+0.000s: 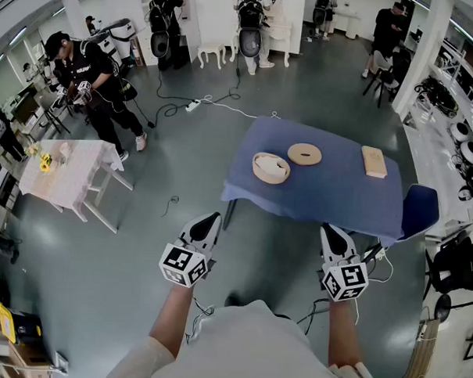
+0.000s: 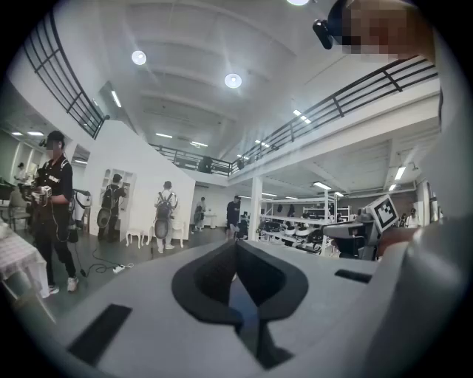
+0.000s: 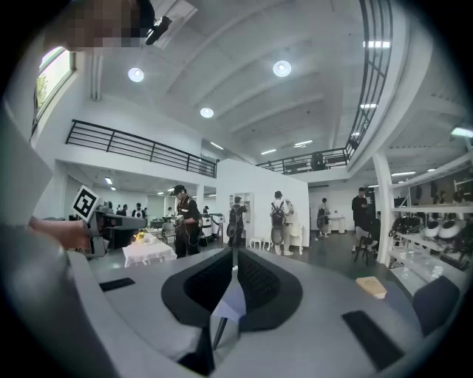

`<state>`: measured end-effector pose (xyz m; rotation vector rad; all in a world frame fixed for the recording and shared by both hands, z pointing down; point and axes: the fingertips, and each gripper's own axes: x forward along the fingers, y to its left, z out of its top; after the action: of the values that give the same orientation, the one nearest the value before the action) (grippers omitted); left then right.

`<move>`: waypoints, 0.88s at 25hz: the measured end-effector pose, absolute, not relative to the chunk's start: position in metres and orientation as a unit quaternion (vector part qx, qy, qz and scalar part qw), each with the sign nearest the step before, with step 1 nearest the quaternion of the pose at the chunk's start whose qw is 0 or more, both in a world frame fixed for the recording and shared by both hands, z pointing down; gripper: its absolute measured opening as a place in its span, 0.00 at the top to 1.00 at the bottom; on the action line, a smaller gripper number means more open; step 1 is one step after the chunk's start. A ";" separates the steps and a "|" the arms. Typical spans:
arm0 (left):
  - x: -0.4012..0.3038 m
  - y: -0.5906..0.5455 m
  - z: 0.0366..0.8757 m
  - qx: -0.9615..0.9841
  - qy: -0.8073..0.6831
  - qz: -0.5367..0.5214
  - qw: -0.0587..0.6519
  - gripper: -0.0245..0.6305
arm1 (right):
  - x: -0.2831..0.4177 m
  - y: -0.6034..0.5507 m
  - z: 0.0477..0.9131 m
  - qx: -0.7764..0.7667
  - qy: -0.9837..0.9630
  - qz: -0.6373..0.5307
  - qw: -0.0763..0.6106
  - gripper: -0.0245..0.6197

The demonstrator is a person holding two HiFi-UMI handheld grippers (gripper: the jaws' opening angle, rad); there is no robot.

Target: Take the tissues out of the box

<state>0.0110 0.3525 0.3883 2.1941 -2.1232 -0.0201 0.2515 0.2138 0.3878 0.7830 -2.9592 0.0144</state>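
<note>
On the blue-clothed table (image 1: 338, 200) stands a round beige box (image 1: 270, 168) with white tissue inside, its round lid (image 1: 304, 153) lying just beyond it. Both grippers hang in the air short of the table's near edge, well apart from the box. My left gripper (image 1: 208, 222) is shut with nothing in it; in the left gripper view its jaws (image 2: 236, 245) meet at the tips. My right gripper (image 1: 335, 232) is level with it on the right, jaws together (image 3: 235, 253) and holding nothing. The box does not show in either gripper view.
A wooden block (image 1: 374, 161) (image 3: 371, 286) lies at the table's right end. A blue chair (image 1: 420, 209) stands at the table's right corner. A small white table (image 1: 65, 169) and a person (image 1: 92, 84) are far left. Cables (image 1: 193, 106) run over the grey floor.
</note>
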 end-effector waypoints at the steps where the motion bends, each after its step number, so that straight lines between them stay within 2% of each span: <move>1: 0.013 0.354 0.389 0.718 -0.695 -0.007 0.045 0.95 | 0.253 0.215 0.389 0.255 -0.966 0.004 0.041 0.89; 22: 0.017 0.365 0.393 0.722 -0.690 -0.017 0.053 0.95 | 0.252 0.225 0.387 0.258 -0.965 0.020 0.033 0.89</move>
<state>0.0166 0.3650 0.3934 2.1947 -2.0969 -0.0515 0.2516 0.2253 0.3868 0.7934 -2.9704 0.0619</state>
